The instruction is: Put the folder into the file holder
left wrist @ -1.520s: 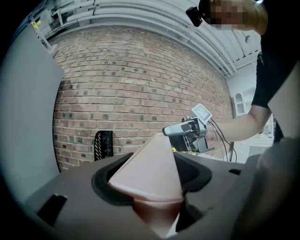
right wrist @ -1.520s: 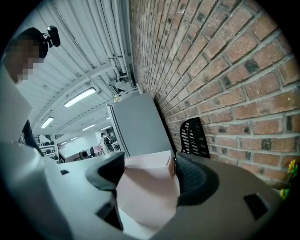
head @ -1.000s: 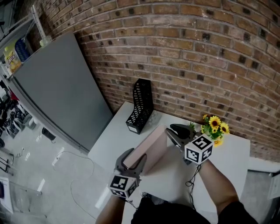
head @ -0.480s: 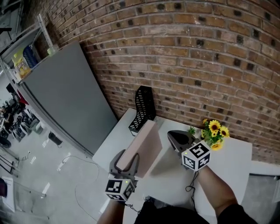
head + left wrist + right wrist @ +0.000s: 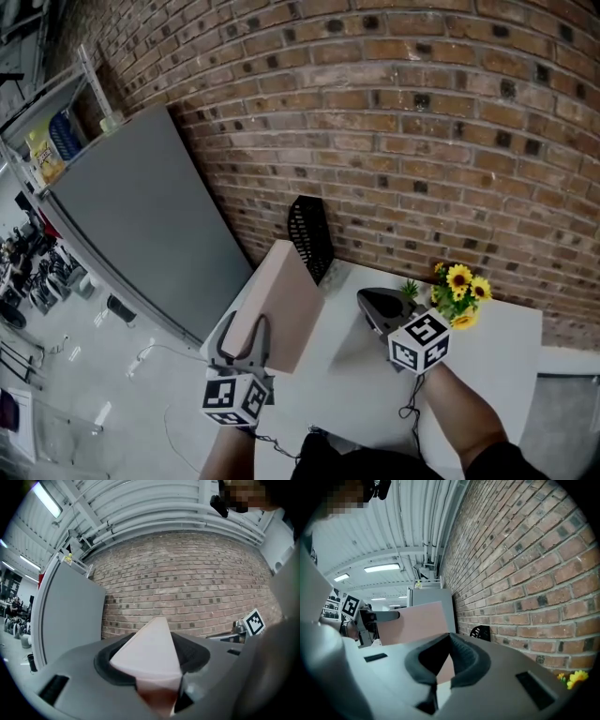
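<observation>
Lower left of centre, the left gripper clamps a plain, pale pink folder on edge over the white table's left end. The black mesh file holder stands just behind. Right of centre, the right gripper is closed and empty.

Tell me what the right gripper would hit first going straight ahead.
Most likely the pale pink flat folder, which the left gripper holds up: it shows just beyond the tips of the shut right gripper. Depth is hard to judge.

A white table carries a black mesh file holder by the brick wall and yellow flowers further right.
</observation>
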`<state>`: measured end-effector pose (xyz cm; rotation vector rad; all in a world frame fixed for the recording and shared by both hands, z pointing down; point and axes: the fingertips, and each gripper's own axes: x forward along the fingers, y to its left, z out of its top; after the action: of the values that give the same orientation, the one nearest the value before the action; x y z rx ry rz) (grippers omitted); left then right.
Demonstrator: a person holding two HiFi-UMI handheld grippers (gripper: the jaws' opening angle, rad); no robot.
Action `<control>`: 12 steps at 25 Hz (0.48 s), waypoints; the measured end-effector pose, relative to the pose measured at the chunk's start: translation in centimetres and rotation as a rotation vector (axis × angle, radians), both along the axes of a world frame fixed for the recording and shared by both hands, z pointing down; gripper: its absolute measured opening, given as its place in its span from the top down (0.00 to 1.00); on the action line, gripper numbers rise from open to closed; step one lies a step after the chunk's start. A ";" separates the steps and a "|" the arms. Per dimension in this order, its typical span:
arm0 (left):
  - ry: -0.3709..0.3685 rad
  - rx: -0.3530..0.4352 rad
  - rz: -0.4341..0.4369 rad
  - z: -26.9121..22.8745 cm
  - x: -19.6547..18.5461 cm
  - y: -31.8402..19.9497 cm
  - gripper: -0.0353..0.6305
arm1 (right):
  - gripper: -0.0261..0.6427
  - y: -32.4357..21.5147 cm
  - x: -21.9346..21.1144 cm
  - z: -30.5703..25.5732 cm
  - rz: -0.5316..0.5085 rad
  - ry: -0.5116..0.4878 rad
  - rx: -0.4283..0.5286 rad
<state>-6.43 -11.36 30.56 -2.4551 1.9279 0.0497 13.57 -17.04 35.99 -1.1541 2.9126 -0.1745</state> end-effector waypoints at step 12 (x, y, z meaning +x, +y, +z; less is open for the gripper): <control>0.013 0.057 0.018 -3.7 -3.4 -8.2 0.61 | 0.96 -3.9 -1.7 2.0 0.074 0.012 -0.045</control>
<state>-9.84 -19.57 26.85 -2.4419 1.8823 0.1194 11.89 -20.92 38.02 -1.2715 2.8852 -0.2351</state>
